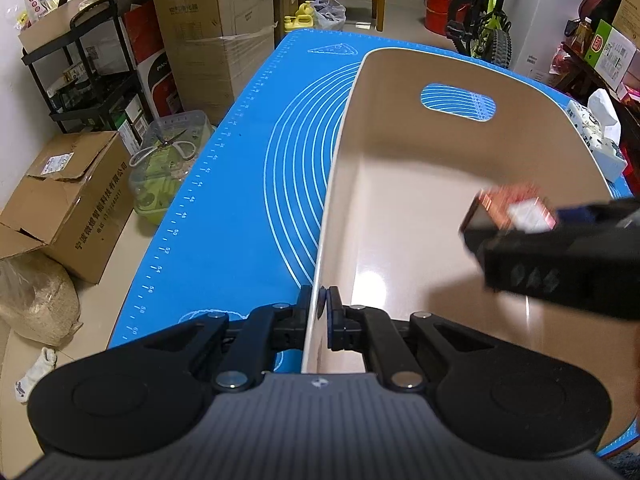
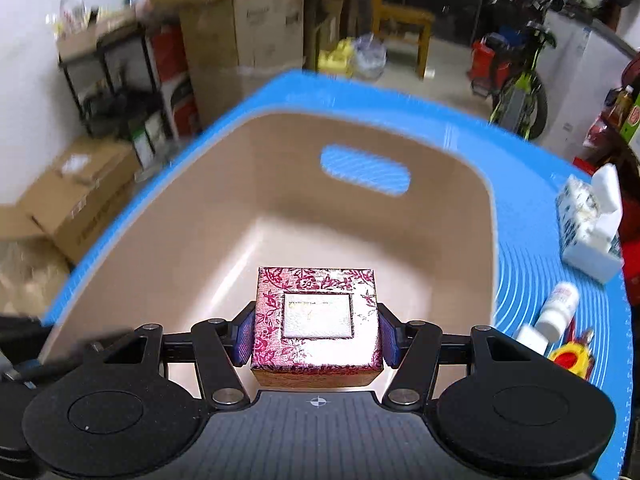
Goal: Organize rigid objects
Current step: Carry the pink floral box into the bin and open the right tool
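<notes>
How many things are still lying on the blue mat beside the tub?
3 show: a tissue pack farthest, a white bottle nearer, a red-and-yellow thing nearest. More may hide outside the view.

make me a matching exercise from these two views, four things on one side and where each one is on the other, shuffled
Things
1. patterned box
2. beige bin
3. white bottle
4. tissue pack

Places
A. lying on its side on the blue mat, right of the bin, near the mat's near edge
B. its left wall clamped between the jaws of the left gripper
C. standing on the mat right of the bin, farther back
D. held between the jaws of the right gripper, above the inside of the bin

Pairs: 1-D, 2-B, 3-A, 4-C
</notes>
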